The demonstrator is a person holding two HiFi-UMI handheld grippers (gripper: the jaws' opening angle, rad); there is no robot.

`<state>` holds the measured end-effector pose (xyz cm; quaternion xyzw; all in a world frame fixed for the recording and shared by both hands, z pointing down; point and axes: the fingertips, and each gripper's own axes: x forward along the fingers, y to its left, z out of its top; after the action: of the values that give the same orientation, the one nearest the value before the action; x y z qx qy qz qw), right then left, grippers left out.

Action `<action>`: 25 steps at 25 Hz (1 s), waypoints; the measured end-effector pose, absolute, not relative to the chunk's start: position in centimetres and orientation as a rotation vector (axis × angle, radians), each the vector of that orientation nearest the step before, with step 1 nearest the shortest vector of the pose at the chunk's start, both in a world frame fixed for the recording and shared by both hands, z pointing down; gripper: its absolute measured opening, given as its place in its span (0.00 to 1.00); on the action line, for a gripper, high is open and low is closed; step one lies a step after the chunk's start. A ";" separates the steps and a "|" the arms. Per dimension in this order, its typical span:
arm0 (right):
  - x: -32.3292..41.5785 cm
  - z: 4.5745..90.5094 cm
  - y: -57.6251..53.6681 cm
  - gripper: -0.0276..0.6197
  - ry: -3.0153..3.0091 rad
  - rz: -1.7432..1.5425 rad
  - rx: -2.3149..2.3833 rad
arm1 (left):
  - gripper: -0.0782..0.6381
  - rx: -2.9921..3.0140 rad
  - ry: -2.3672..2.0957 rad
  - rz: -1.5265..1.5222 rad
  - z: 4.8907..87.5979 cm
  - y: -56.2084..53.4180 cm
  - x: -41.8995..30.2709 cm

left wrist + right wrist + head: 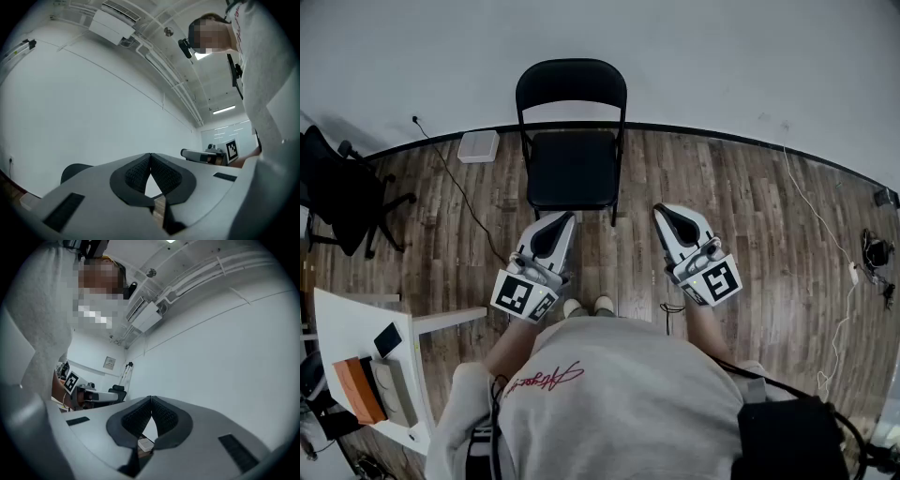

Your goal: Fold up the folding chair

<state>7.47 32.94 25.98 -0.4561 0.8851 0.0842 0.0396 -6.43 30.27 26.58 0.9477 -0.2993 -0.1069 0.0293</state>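
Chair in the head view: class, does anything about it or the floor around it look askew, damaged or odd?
Nothing stands out. The chair stands upright and unfolded, square to the wall. A black cable trails over the floor to its left. The left gripper and right gripper, shut and empty, are short of it.

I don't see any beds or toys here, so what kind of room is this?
Probably an office or workroom. There is a black swivel office chair, a white desk holding gear, and cables trailing over the wooden floor.
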 end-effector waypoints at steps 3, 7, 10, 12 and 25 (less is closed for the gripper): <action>7.1 26.0 33.1 0.07 2.718 0.261 -1.394 | 0.13 2.921 -0.926 -0.335 26.5 30.4 -6.7; 6.8 26.1 33.1 0.07 2.726 0.258 -1.395 | 0.13 2.921 -0.939 -0.333 26.5 30.2 -6.8; 6.6 26.4 33.2 0.07 2.730 0.252 -1.398 | 0.13 2.926 -0.948 -0.323 26.7 30.3 -7.0; 6.6 26.3 33.3 0.07 2.722 0.254 -1.392 | 0.13 2.923 -0.947 -0.323 26.8 30.4 -6.9; 7.4 26.0 33.4 0.07 2.708 0.282 -1.373 | 0.13 2.904 -0.997 -0.322 26.7 30.1 -6.7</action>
<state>7.38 33.43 26.03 -0.4498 0.8871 0.0925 0.0461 -6.65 30.13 26.72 0.9403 -0.3229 -0.1044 0.0272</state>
